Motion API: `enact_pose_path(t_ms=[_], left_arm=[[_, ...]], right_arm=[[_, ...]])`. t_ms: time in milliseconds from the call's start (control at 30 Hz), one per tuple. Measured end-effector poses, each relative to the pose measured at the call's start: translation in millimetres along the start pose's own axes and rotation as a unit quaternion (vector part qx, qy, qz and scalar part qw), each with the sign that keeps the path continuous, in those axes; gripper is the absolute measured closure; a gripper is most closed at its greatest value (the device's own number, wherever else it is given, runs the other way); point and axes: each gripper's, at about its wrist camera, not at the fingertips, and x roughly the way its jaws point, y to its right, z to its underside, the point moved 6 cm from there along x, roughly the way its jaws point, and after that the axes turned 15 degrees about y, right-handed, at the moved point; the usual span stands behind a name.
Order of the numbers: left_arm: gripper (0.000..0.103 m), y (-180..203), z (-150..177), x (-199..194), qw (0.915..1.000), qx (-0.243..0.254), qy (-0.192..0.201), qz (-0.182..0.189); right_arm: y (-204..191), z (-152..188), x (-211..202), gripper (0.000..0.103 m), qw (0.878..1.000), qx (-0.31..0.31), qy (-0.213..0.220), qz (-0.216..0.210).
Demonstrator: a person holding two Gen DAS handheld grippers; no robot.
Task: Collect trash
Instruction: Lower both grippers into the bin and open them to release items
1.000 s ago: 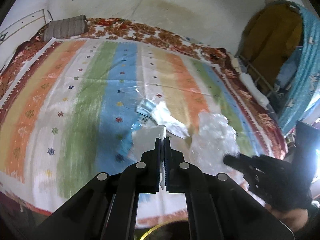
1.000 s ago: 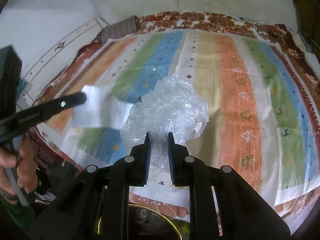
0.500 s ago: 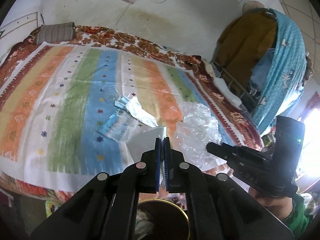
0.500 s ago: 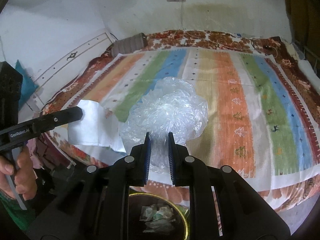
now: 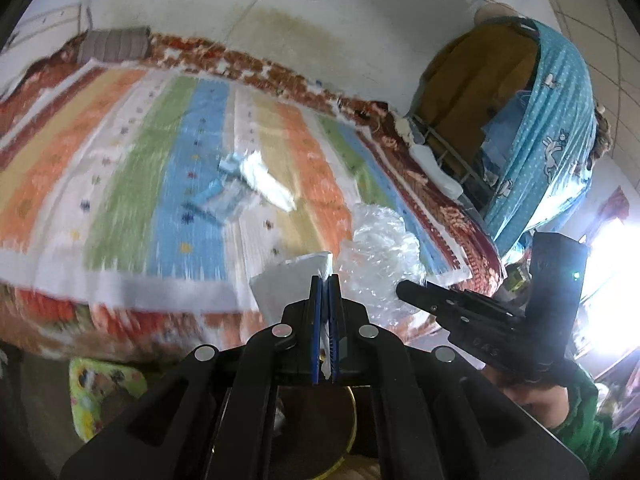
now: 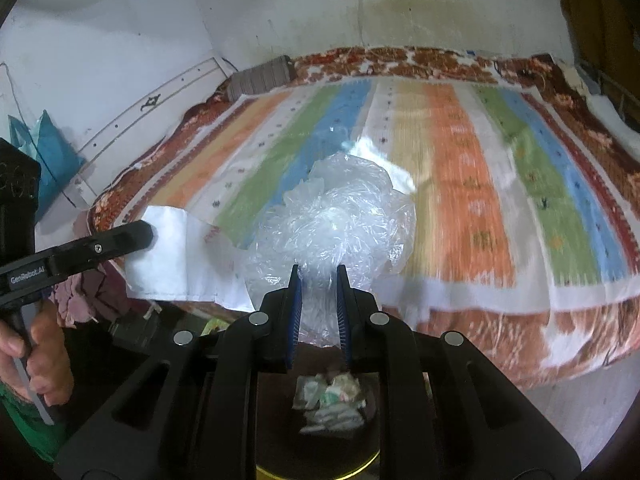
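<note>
My left gripper is shut on a white sheet of paper, which hangs past the bed's near edge. The same paper shows in the right wrist view, pinched by the left gripper. My right gripper is shut on a crumpled clear plastic bag, seen in the left wrist view as a clear plastic bag beside the right gripper. A dark bin with a gold rim stands below both grippers, with crumpled wrappers inside. Blue and white wrappers lie on the striped bedspread.
A grey pillow lies at the bed's far end by the wall. Blue patterned cloth hangs over a rack right of the bed. A person's hand holds the left gripper's handle. A colourful mat lies on the floor.
Both grippers have drawn back from the bed with the paper and the plastic bag. The bin has come into view beneath them, and the bedspread now looks farther away.
</note>
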Motion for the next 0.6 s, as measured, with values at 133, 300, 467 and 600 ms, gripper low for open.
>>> enact_pose_path(t_ms=[133,300,467,600], left_arm=[[0.101,-2,20,-5,0.9997,-0.019,-0.017,0.0],[0.101,-4,42,-9,0.9993,-0.018,-0.031,-0.012],[0.101,-9,69,-4,0.9964,-0.015,-0.061,-0.056],[0.1,-15,88,5,0.992,0.001,-0.089,-0.089]], right_arm=[[-2,20,-6,0.088,1.0,0.001,-0.011,0.006],[-3,54,-7,0.088,0.999,0.002,-0.045,0.016],[-4,84,-3,0.088,0.996,-0.001,-0.083,0.037],[-6,103,2,0.088,0.993,-0.005,-0.109,0.043]])
